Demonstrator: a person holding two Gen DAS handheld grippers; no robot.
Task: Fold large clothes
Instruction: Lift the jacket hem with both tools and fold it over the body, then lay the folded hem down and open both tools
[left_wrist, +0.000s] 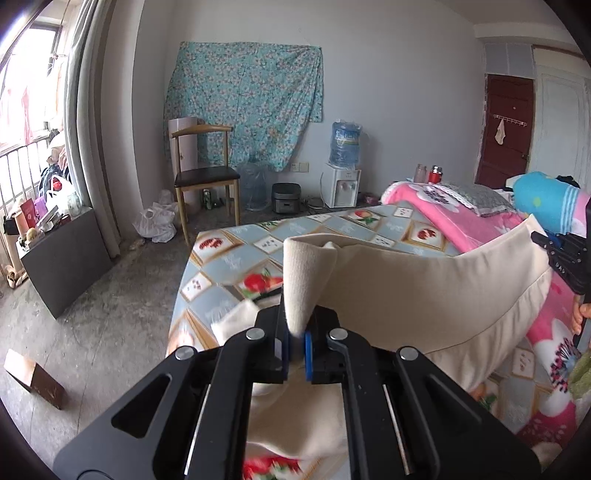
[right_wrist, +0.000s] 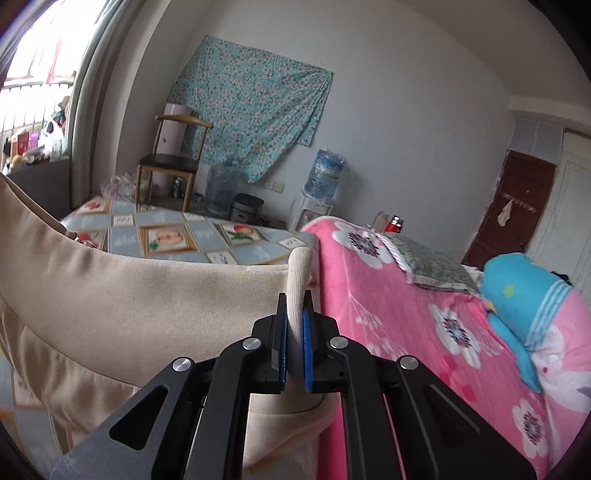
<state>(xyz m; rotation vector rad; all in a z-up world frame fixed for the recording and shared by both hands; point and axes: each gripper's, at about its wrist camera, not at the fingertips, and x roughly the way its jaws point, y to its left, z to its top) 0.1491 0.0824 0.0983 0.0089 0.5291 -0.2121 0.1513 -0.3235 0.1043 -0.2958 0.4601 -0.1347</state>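
Observation:
A large cream garment (left_wrist: 424, 295) hangs stretched between both grippers above the bed. My left gripper (left_wrist: 296, 332) is shut on one corner of it, a fold of cloth standing up between the blue pads. In the right wrist view my right gripper (right_wrist: 294, 332) is shut on the other corner of the cream garment (right_wrist: 147, 295), which spreads off to the left. The right gripper (left_wrist: 565, 258) also shows at the right edge of the left wrist view, with a person's fingers below it. The garment's lower part droops onto the bed sheet (left_wrist: 229, 258).
The bed carries a fruit-patterned sheet, a pink flowered blanket (right_wrist: 406, 314), a grey pillow (right_wrist: 432, 266) and a blue bundle (right_wrist: 524, 291). Beyond it stand a wooden chair (left_wrist: 203, 177), water jugs, a dispenser (left_wrist: 341, 184) and a cardboard box (left_wrist: 35, 376) on the concrete floor.

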